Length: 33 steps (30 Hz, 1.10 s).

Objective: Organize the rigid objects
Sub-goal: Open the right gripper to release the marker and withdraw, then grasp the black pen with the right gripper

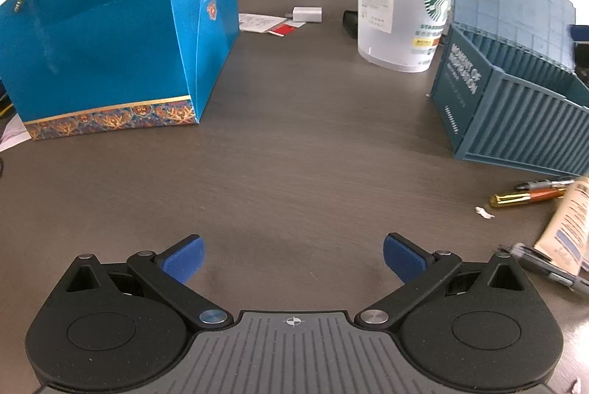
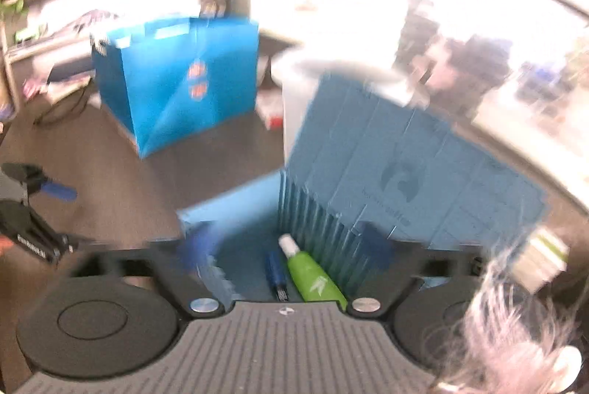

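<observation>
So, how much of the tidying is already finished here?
Partly done. A green tube and a dark blue pen already lie inside the blue container box. Both the left hand-held gripper and the right hand-held gripper are open and empty. Left on the desk: pens and a beige tube.

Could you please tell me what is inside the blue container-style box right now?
In the blue box lie a green tube and a dark blue pen-like item. The gripper body covers the box's near part; blur hides detail.
</observation>
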Each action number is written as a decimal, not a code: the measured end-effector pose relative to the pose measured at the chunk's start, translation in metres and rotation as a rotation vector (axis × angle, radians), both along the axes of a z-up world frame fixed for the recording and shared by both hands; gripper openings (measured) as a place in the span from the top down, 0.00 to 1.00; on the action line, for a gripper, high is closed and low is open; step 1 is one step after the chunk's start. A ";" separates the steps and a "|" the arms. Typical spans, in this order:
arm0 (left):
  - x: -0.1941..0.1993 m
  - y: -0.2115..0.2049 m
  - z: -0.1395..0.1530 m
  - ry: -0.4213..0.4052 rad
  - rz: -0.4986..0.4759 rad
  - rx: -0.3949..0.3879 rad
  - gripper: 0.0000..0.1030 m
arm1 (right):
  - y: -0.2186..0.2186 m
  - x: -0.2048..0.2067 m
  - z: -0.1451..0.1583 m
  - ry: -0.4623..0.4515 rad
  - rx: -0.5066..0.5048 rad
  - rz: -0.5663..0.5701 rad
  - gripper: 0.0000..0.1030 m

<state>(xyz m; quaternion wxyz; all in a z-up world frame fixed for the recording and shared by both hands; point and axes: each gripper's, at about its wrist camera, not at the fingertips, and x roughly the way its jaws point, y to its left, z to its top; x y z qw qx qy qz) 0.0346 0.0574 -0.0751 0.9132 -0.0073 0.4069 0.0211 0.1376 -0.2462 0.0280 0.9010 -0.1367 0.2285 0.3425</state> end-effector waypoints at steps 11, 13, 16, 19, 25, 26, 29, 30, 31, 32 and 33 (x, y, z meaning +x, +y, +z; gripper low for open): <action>-0.026 -0.014 0.006 -0.003 -0.031 -0.021 0.00 | 0.023 -0.152 -0.073 -0.122 -0.095 -0.129 0.00; -0.032 -0.017 0.007 -0.008 -0.042 -0.022 0.00 | 0.026 -0.156 -0.079 -0.066 -0.066 -0.110 0.09; -0.039 -0.021 0.009 -0.010 -0.045 -0.015 0.00 | 0.035 -0.152 -0.088 0.053 -0.018 -0.109 0.37; -0.043 -0.022 0.012 -0.012 -0.044 -0.015 0.00 | 0.044 -0.146 -0.099 0.076 -0.063 -0.099 0.38; -0.045 -0.020 0.013 -0.012 -0.039 -0.008 0.00 | 0.051 -0.131 -0.110 0.126 -0.092 -0.048 0.39; -0.044 -0.020 0.013 -0.012 -0.040 -0.008 0.00 | 0.050 -0.129 -0.111 0.131 -0.081 -0.044 0.39; -0.042 -0.019 0.012 -0.008 -0.038 -0.003 0.00 | 0.049 -0.124 -0.110 0.149 -0.066 -0.039 0.39; -0.041 -0.019 0.011 -0.006 -0.036 -0.003 0.00 | 0.046 -0.127 -0.110 0.153 -0.066 -0.037 0.39; -0.041 -0.018 0.010 -0.005 -0.034 -0.005 0.00 | 0.046 -0.129 -0.110 0.156 -0.071 -0.035 0.39; -0.040 -0.018 0.010 -0.005 -0.033 -0.006 0.00 | 0.049 -0.131 -0.110 0.156 -0.083 -0.030 0.39; -0.040 -0.017 0.009 -0.004 -0.031 -0.006 0.00 | 0.050 -0.133 -0.110 0.154 -0.100 -0.021 0.44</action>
